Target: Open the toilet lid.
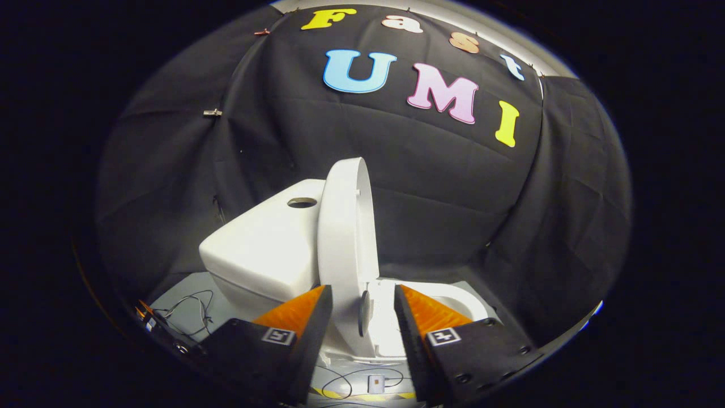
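Gripper view: gripper [362,303] spread wide, gripping nothing, its fingers on either side of the lid's lower edge without touching it. Toilet lid [346,238] raised upright, seen edge-on, rising at 12 o'clock from between the fingers. Tank [266,249] at 10 o'clock of the lid, a round hole in its top. Bowl rim [461,297] at 3 o'clock, partly hidden behind the right finger. Thin cables [190,311] on the floor at 9 o'clock, hard to make out.
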### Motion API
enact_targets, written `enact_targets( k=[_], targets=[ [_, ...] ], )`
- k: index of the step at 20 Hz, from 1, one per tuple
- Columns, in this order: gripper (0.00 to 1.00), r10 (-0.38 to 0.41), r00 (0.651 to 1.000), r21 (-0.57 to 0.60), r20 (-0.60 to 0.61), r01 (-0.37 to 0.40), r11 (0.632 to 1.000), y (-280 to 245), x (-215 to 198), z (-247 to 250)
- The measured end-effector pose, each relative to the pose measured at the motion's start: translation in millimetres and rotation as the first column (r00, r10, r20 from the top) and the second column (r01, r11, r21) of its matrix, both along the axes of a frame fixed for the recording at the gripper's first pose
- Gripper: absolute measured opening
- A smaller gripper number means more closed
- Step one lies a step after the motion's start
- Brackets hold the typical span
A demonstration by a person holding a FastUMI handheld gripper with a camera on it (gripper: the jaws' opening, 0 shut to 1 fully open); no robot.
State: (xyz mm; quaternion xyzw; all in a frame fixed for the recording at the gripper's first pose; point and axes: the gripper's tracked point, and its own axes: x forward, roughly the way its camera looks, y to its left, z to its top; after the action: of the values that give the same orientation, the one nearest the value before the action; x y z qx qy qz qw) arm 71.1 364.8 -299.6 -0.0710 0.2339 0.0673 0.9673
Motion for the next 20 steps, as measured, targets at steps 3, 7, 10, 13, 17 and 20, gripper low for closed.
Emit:
enact_targets(
  k=[3, 7, 10, 13, 17, 20],
  targets=[
    [0.98, -0.004, 1.000, 0.030, -0.025, 0.004, 1.000, -2, -6, -1],
    [0.98, 0.001, 1.000, 0.064, -0.014, 0.000, 0.998, -12, -9, 14],
    [0.98, 0.012, 1.000, 0.098, 0.023, -0.014, 0.995, -22, -11, 40],
    [0.99, 0.026, 0.997, 0.140, 0.075, -0.037, 0.989, -34, -13, 75],
    [0.99, 0.046, 0.988, 0.208, 0.146, -0.076, 0.975, -54, -20, 123],
    [0.99, 0.028, 0.978, 0.237, 0.207, -0.077, 0.968, -79, -22, 161]
  ],
)
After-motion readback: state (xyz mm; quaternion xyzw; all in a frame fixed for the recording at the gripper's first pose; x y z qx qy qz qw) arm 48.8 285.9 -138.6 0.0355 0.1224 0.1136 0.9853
